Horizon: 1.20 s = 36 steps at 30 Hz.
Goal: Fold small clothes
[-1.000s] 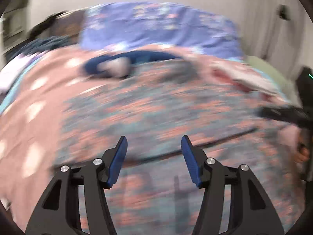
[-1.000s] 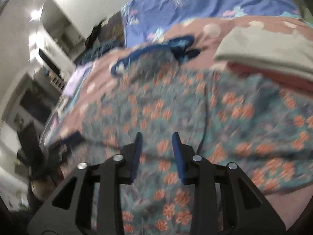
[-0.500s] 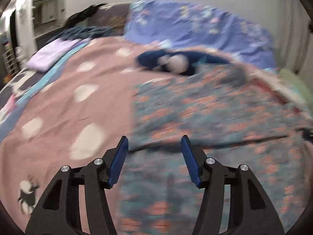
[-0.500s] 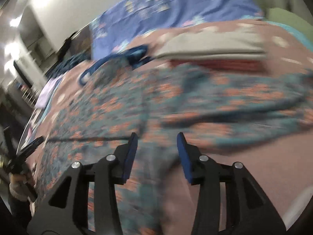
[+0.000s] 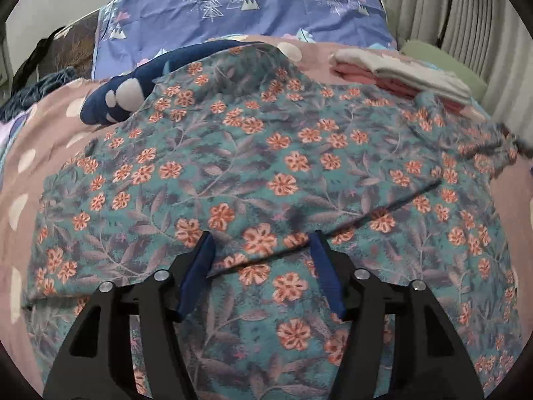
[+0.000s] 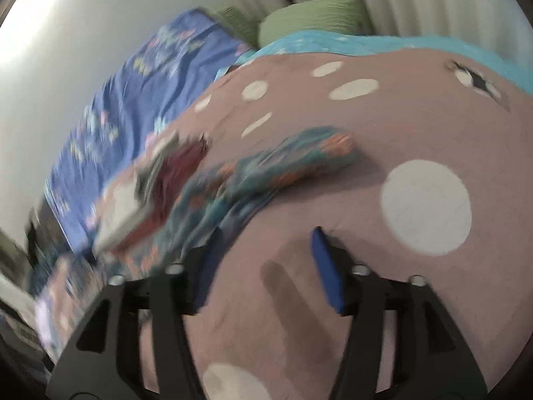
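A teal garment (image 5: 266,173) with orange flowers lies spread over the pink dotted bedspread (image 5: 40,140), folded once so that an edge runs across it. My left gripper (image 5: 261,250) hovers just over that folded edge, jaws opening, nothing pinched between the blue pads. In the blurred right wrist view a sleeve of the teal garment (image 6: 266,173) lies to the upper left. My right gripper (image 6: 263,246) is over bare bedspread (image 6: 333,126) beside it, jaws opening and empty.
A stack of folded clothes (image 5: 399,73), white on pink, sits at the far right of the bed. A navy soft toy (image 5: 133,93) lies behind the garment, with a blue pillow (image 5: 240,10) beyond. A green cushion (image 6: 309,16) and curtains are at the bedside.
The left gripper swung back to the right over the garment's fold and opened slightly. The right gripper swept right off the garment onto bare bedspread, rolled, and its jaws widened.
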Each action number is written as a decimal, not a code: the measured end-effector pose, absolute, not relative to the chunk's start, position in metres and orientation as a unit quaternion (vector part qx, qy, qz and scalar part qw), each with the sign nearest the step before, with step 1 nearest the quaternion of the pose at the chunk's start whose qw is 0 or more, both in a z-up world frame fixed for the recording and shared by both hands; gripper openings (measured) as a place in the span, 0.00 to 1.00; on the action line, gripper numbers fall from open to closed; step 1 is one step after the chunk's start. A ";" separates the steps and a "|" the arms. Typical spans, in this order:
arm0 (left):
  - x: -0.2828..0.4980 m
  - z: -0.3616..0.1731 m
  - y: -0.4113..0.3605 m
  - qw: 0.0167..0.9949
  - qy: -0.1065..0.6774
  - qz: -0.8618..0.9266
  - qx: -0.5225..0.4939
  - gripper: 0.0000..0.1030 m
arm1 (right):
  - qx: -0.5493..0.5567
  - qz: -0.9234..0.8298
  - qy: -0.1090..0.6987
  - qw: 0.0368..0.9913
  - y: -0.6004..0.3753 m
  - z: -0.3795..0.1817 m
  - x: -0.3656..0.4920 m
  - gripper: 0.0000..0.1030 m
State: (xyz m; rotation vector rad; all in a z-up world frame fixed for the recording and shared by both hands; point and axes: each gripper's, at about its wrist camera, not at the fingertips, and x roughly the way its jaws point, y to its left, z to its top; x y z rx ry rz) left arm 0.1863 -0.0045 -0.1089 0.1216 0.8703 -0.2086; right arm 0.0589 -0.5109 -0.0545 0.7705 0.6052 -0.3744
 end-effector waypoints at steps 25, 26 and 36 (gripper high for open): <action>0.183 -0.111 0.012 0.897 0.415 -0.151 -0.008 0.79 | 0.226 0.250 0.299 0.893 -0.196 0.032 0.168 0.58; 0.183 -0.111 0.014 0.897 0.414 -0.155 -0.015 0.79 | 0.211 0.244 0.320 0.891 -0.186 0.015 0.168 0.58; 0.183 -0.104 0.047 0.878 0.395 -0.219 -0.159 0.77 | 0.222 0.175 0.406 0.869 -0.221 -0.066 0.149 0.54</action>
